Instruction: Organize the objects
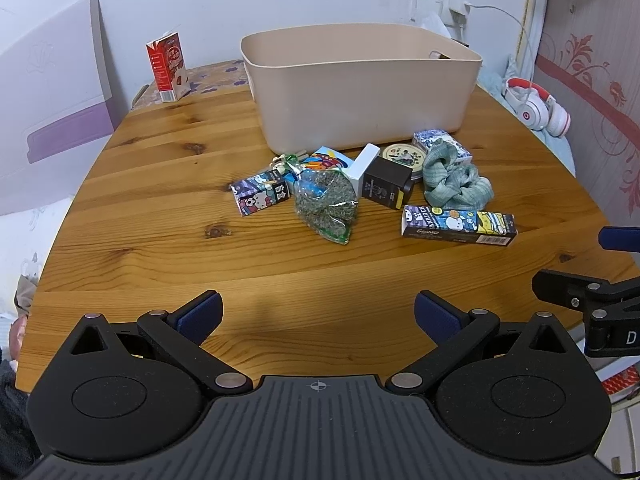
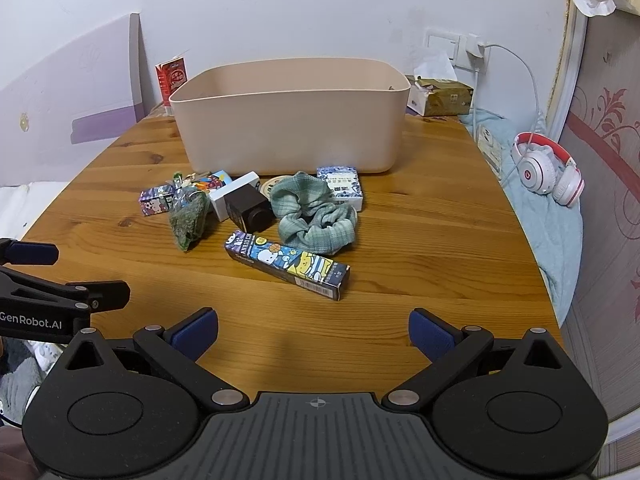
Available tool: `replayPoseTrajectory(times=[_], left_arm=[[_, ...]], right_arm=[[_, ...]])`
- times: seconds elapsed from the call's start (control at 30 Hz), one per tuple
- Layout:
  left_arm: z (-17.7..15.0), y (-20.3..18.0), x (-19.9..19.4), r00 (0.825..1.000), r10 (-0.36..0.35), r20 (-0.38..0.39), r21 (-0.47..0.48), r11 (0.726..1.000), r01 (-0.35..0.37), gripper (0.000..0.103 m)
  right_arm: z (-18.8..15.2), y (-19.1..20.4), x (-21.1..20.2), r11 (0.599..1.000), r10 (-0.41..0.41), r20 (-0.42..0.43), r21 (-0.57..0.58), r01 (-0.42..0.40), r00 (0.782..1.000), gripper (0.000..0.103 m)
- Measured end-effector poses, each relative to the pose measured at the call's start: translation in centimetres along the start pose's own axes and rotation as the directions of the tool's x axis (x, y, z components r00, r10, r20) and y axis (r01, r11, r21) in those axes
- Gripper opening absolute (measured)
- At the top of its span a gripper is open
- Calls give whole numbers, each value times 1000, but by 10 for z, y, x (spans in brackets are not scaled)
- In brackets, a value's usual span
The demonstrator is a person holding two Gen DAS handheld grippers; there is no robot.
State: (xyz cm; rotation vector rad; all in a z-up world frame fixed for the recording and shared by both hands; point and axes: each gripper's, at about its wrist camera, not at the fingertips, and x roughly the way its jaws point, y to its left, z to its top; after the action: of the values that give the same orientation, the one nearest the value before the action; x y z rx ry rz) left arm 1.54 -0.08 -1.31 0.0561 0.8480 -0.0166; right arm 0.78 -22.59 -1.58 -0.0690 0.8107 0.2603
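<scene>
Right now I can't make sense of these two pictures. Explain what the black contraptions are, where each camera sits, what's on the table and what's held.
No robot here: a person holds a two-finger gripper in each hand, each with a camera looking along its fingers. One picture is from the left gripper, the other from the right gripper. Both are open and hold nothing. On the table stand a bin and a carton. In front of the bin lie small boxes, a long box, a scrunchie and a bag of dried herbs.
</scene>
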Motion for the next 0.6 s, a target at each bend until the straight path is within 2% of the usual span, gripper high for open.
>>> replayPoseTrajectory(times=[0.6], left_arm=[[4,5,9,1000,2,-22,-16,1000,-2,103]], right_arm=[[4,1,10,1000,14,-8,-8,-14,1000,103]])
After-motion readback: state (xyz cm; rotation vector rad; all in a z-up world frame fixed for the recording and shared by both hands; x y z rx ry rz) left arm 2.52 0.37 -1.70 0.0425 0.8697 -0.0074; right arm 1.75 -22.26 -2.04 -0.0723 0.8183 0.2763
